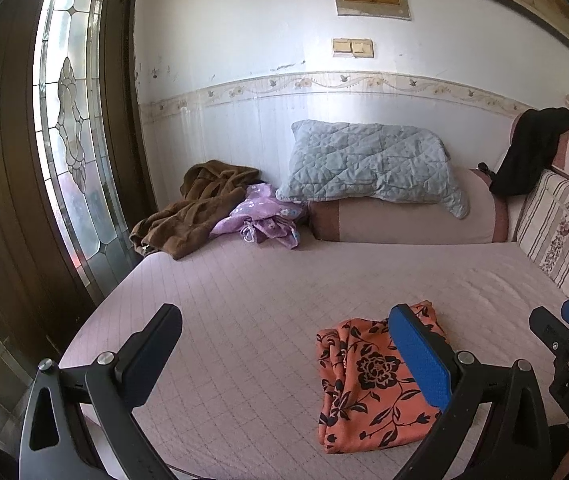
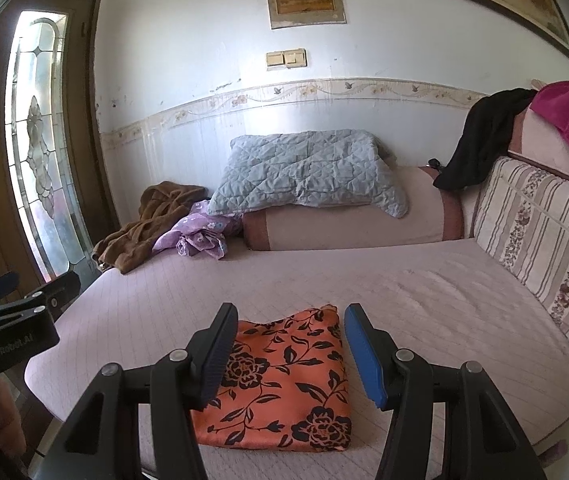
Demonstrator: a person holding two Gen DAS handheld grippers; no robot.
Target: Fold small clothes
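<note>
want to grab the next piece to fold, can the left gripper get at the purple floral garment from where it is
Probably yes. The left gripper is open and holding nothing, and bare bedspread lies between it and the purple floral garment. The garment sits far back beside the brown robe, so a long reach forward.

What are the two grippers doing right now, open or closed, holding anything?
Left gripper: open, holding nothing.
Right gripper: open, holding nothing; the orange floral cloth lies folded on the bed beneath it.
</note>
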